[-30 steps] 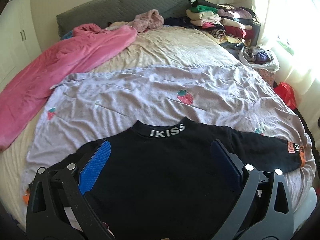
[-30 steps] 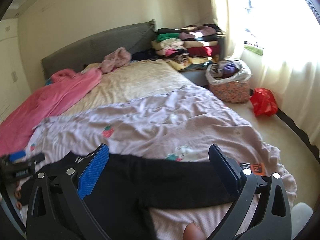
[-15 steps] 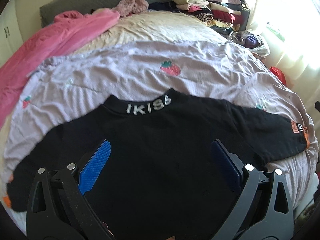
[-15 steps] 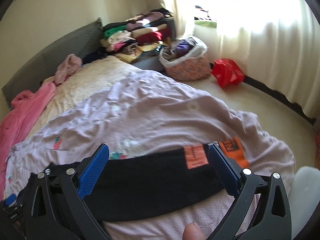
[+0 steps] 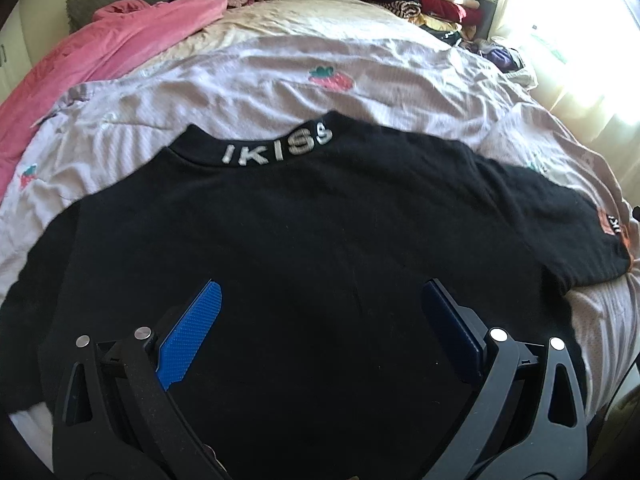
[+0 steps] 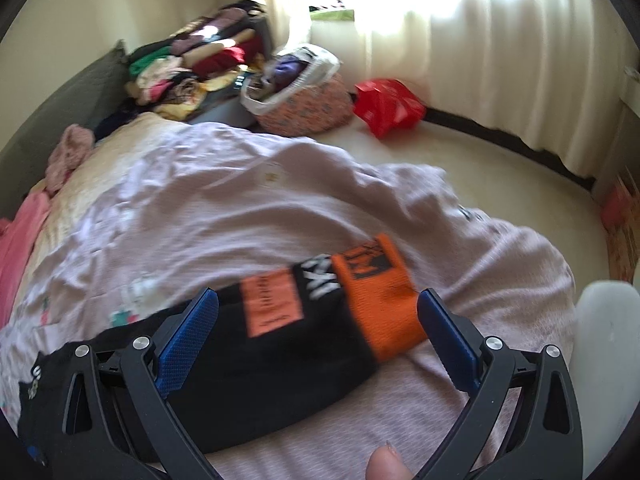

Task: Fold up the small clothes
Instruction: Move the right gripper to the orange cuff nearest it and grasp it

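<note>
While the black top [image 5: 304, 232] lies flat, both grippers gape.

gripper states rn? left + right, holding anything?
Left gripper: open, holding nothing, above the black top.
Right gripper: open, holding nothing, its fingers either side of the top's orange cuff.

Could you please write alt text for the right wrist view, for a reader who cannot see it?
The open right hand-held gripper hovers over the orange cuff of a black top's sleeve, spread on a pale lilac blanket. Behind are a clothes basket, a red bag and curtains.
</note>
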The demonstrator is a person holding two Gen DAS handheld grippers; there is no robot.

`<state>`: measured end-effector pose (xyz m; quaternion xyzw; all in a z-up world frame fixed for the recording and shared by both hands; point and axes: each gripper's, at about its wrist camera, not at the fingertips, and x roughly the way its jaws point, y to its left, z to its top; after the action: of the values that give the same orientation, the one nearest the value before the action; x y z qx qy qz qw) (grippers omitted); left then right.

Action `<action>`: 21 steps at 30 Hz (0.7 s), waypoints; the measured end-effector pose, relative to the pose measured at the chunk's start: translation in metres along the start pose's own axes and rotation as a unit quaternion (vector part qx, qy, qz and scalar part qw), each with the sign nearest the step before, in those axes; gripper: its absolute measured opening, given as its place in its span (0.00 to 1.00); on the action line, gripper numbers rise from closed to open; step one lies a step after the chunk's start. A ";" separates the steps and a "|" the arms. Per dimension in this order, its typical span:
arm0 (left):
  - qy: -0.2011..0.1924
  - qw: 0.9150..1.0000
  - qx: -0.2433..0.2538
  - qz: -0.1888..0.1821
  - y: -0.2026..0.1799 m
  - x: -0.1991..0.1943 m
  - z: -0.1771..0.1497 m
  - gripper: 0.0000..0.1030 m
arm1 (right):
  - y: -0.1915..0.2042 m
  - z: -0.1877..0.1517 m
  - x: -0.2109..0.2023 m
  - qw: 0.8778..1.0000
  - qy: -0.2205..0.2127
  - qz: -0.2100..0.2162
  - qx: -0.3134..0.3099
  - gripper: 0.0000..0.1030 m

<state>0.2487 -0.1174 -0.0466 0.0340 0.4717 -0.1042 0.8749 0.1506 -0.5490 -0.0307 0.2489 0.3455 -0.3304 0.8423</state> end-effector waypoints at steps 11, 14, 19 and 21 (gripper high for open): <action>0.005 1.000 0.004 0.008 -0.005 0.016 -0.012 0.91 | -0.010 -0.009 0.044 0.998 0.038 -0.043 -0.007 0.88; 0.002 1.000 0.005 0.012 -0.006 0.018 -0.015 0.91 | -0.007 -0.011 0.047 0.997 0.036 -0.060 -0.027 0.70; -0.009 1.000 0.004 0.020 -0.007 0.017 -0.020 0.91 | 0.006 -0.017 0.042 0.994 0.023 -0.072 -0.076 0.28; -0.011 1.000 0.001 0.022 -0.006 0.015 -0.021 0.91 | 0.008 -0.016 0.033 0.995 0.014 -0.052 -0.081 0.14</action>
<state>0.2382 -0.1222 -0.0709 0.0439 0.4613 -0.0860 0.8820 0.1676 -0.5457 -0.0642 0.1663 0.3949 -0.3412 0.8366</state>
